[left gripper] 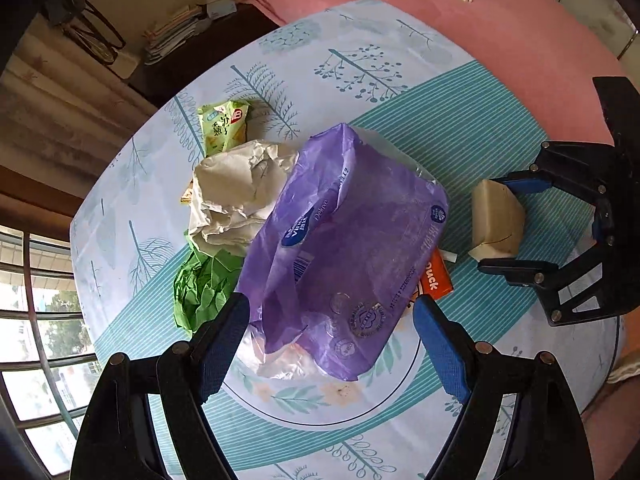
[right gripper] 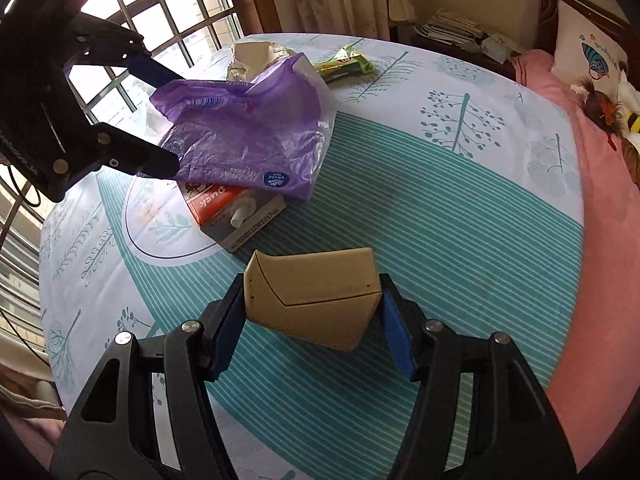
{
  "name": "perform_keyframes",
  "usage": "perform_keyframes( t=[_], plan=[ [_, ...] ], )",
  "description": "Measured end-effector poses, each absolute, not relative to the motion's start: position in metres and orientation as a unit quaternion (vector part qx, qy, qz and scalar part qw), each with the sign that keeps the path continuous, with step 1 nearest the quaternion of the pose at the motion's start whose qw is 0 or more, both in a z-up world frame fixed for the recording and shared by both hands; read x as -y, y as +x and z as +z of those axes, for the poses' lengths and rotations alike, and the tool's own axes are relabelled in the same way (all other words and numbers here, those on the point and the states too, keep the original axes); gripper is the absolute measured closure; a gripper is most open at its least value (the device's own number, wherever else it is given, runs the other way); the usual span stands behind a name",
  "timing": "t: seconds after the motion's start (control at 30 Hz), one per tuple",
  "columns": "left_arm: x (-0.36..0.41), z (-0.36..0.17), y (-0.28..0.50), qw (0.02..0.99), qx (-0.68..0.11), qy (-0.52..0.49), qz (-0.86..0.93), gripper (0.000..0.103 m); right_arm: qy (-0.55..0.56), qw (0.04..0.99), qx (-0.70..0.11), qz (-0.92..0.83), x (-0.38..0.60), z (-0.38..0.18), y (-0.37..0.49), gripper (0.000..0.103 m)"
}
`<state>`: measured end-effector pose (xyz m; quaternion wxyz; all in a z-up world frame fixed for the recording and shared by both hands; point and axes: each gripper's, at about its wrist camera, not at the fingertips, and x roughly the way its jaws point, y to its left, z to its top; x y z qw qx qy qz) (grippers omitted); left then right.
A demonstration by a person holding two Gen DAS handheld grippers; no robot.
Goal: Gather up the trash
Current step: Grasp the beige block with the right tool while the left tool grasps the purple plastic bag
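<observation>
Left wrist camera looked down, close, past its claw onto the purple bag [left gripper: 344, 248]. Right wrist camera faced that bag [right gripper: 244, 128] low across the table [right gripper: 440, 200], farther off.

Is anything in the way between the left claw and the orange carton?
Yes. The purple plastic bag lies draped over the orange carton, and the left gripper sits at the bag, so the bag covers most of the carton.
</observation>
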<state>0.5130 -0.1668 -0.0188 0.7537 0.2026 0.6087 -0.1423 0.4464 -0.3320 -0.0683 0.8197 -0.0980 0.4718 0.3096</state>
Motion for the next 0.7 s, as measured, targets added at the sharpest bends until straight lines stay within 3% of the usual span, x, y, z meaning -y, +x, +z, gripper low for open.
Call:
perform_keyframes(
  t=[0.23, 0.4, 0.47, 0.5, 0.7],
  plan=[
    [0.157, -0.039, 0.527, 0.742, -0.634, 0.172, -0.133, 0.018, -0.080, 0.824, -0.471, 0.303, 0.338, -0.065, 0.436, 0.044],
    [0.155, -0.037, 0.527, 0.745, -0.634, 0.161, -0.132, 0.027, -0.080, 0.828, -0.468, 0.298, 0.339, -0.064, 0.429, 0.044],
    [0.156, -0.035, 0.524, 0.748, -0.631, 0.155, -0.134, 0.036, -0.081, 0.830, -0.466, 0.296, 0.339, -0.065, 0.427, 0.044],
    [0.157, -0.034, 0.522, 0.749, -0.632, 0.146, -0.137, 0.048, -0.081, 0.831, -0.466, 0.294, 0.338, -0.065, 0.427, 0.043],
    [0.166, -0.027, 0.507, 0.766, -0.616, 0.146, -0.116, 0.063, -0.070, 0.831, -0.472, 0.285, 0.336, -0.063, 0.424, 0.044]
  ],
)
